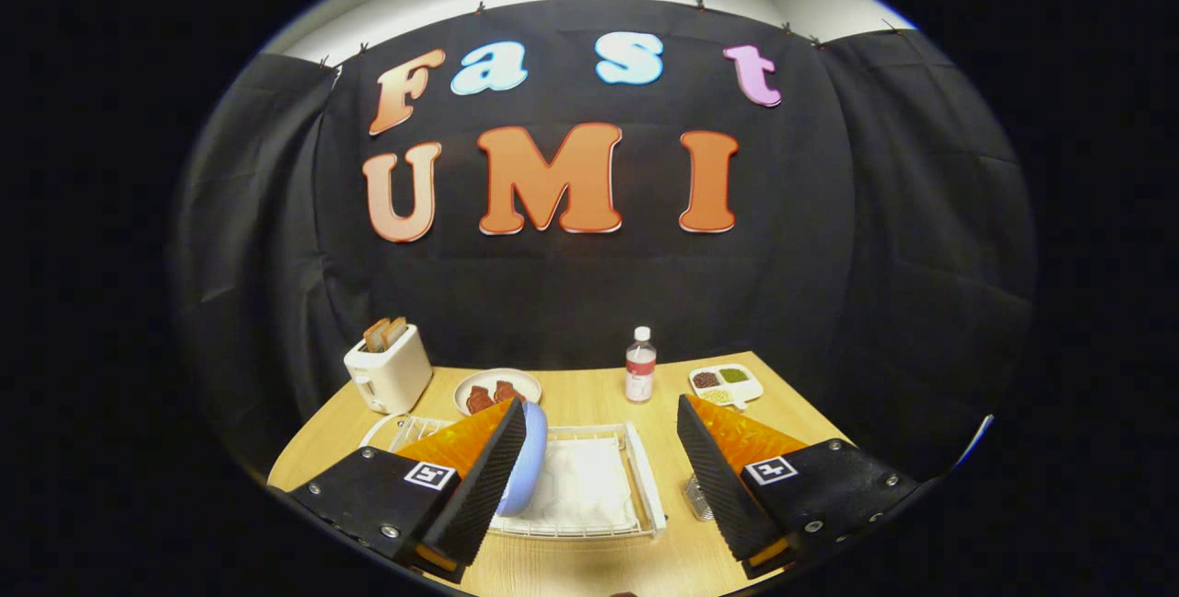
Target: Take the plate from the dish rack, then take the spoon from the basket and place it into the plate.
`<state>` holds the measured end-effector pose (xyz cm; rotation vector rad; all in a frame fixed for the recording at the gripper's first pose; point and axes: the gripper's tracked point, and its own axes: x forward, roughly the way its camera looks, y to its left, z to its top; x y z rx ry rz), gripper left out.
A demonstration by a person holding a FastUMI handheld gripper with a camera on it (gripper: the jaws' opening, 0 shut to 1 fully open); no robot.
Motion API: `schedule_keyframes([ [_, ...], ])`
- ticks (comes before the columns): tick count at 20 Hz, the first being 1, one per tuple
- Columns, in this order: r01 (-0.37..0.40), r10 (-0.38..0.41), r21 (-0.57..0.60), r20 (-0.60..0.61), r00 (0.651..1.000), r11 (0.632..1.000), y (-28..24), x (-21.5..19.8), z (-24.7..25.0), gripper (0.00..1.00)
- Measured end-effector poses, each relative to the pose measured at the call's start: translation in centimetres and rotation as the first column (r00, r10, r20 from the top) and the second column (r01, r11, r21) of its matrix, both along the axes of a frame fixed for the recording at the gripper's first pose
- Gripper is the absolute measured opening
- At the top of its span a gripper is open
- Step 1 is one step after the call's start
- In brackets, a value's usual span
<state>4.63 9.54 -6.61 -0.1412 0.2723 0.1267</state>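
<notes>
Step one was in hand: gripper (pixel 599 486) jaws stood spread, the blue plate (pixel 527 468) upright in the dish rack (pixel 645 477) apparently touching the left jaw, so closing came next.

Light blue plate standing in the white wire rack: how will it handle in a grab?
Light blue plate looks smooth and glossy, so likely slippery. Standing on edge in the white wire dish rack, it may roll or tip if nudged. Gripper is open, fingers either side.

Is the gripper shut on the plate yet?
No. The gripper is open: the blue plate stands upright in the dish rack against the inside of one finger, with the other finger well apart from it.
</notes>
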Motion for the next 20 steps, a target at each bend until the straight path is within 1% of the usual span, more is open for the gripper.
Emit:
schedule_keyframes([
  [3, -0.045, 0.041, -0.039, -0.106, 0.994, 0.998, 2.5, 2.2, -3.6, 0.99],
  [6, -0.082, 0.065, -0.072, -0.219, 0.974, 0.994, 4.6, 4.0, -7.3, 0.98],
  [8, -0.082, 0.049, -0.107, -0.282, 0.958, 0.991, 5.0, 5.6, -9.7, 0.99],
  [11, -0.078, 0.03, -0.114, -0.375, 0.927, 0.99, 5.8, 7.1, -13.1, 0.99],
  [14, -0.045, -0.009, -0.11, -0.444, 0.896, 0.993, 5.7, 7.9, -15.4, 0.99],
  [15, -0.03, -0.025, -0.112, -0.459, 0.888, 0.993, 5.6, 8.0, -15.9, 0.97],
  [16, -0.017, -0.04, -0.116, -0.474, 0.88, 0.993, 5.4, 8.2, -16.5, 0.94],
  [17, -0.009, -0.051, -0.118, -0.49, 0.87, 0.993, 5.2, 8.2, -16.9, 0.85],
  [18, -0.004, -0.057, -0.121, -0.502, 0.863, 0.993, 5.3, 8.1, -17.2, 0.8],
  [19, 0.002, -0.066, -0.125, -0.51, 0.857, 0.992, 5.2, 8.1, -17.5, 0.69],
  [20, 0.013, -0.077, -0.127, -0.513, 0.855, 0.992, 5.0, 8.1, -17.6, 0.64],
])
